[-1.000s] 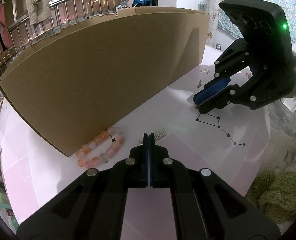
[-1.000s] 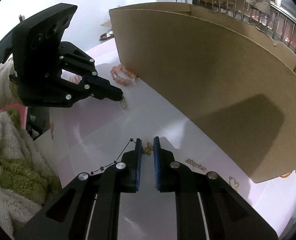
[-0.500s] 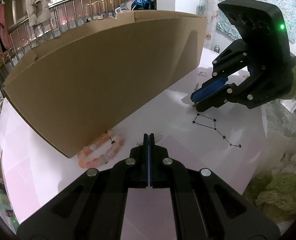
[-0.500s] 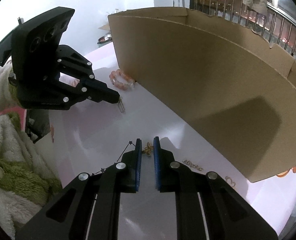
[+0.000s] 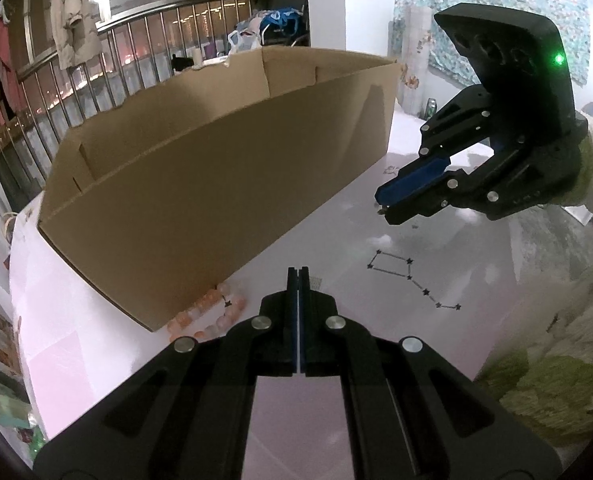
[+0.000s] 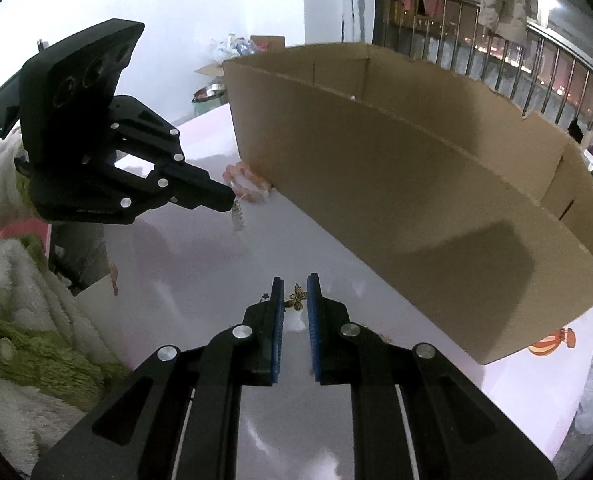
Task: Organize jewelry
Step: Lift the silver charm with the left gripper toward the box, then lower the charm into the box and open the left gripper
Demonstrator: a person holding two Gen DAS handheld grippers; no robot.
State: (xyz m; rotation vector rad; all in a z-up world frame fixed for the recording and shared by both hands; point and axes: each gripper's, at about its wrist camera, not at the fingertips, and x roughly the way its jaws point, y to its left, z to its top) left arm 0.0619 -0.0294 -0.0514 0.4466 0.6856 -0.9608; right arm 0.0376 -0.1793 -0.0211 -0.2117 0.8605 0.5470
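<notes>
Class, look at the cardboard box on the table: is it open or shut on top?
Open. The cardboard box has no lid or flaps over the top; both views look over its rim onto the inner walls. Its contents are hidden.

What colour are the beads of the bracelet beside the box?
Pink-orange and pale, clearest on the bracelet in the right wrist view.

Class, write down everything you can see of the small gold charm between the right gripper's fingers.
The gold charm is tiny, metallic and butterfly-shaped, with openwork wings. It sits between the blue pads at the tips of the right gripper, pinched there and lifted clear of the white table. Finer detail is too small to tell.
</notes>
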